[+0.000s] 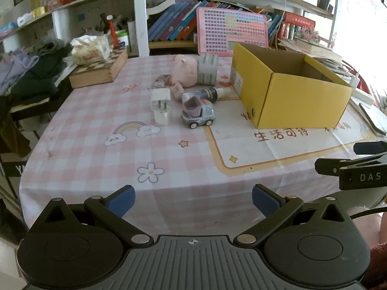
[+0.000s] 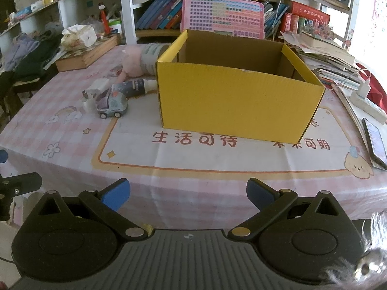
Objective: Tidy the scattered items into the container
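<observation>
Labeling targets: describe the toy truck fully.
The toy truck is small, looks plastic, with a grey cab, lilac tipper bed and pale wheels. It stands upright on all wheels on the pink checked tablecloth, left of the yellow box, apart from it. The dark bottle lies just behind it; contact unclear. No tool touches it.

Soft daylight, blown-out glare at the right edge, strong fisheye bending, sharp centre
</observation>
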`<state>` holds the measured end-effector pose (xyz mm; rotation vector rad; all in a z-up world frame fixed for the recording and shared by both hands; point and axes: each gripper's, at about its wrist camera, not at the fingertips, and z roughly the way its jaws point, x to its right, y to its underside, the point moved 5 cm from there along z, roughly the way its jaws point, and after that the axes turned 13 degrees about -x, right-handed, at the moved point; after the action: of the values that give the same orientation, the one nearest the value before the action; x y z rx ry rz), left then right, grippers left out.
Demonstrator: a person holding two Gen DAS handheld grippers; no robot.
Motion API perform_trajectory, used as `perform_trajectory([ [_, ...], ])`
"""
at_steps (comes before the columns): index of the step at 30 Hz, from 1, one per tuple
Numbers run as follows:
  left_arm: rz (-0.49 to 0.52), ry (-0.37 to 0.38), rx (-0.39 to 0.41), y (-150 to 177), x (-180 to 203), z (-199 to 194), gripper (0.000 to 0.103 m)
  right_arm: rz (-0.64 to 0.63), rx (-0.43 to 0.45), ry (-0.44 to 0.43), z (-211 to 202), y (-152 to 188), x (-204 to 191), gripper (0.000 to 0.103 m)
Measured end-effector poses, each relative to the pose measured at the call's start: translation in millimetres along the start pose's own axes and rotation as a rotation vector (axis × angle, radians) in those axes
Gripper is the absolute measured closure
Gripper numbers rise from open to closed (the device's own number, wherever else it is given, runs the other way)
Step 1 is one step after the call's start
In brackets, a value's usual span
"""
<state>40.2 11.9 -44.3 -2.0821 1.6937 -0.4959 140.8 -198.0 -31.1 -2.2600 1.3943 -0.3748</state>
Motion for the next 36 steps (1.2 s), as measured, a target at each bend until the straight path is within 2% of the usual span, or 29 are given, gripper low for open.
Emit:
perform_trajectory([
  [18,0.038,-0.068,0.009,-8.5,-0.1,-5.6,0.000,0.014,0.005,-0.062,3.8,-3.4,-1.7,0.000],
  [26,0.058,-0.041,0.010,-7.3,0.6,-2.8,0.000,0.028,-0.008,-0.043,5.2,-5.0,-0.8,0.000],
  [32,0.043,-0.019,-0.011,-4.2,-1.2,1.3,0.000,0.001,-0.009,-0.007,3.3,-7.2,-4.8,0.000],
  [36,0.068,-0.013,-0.005,-3.4,4.6,0.1,0.000,-0.012,0.006,-0.006,-0.4,-5.5,-6.1,0.000],
])
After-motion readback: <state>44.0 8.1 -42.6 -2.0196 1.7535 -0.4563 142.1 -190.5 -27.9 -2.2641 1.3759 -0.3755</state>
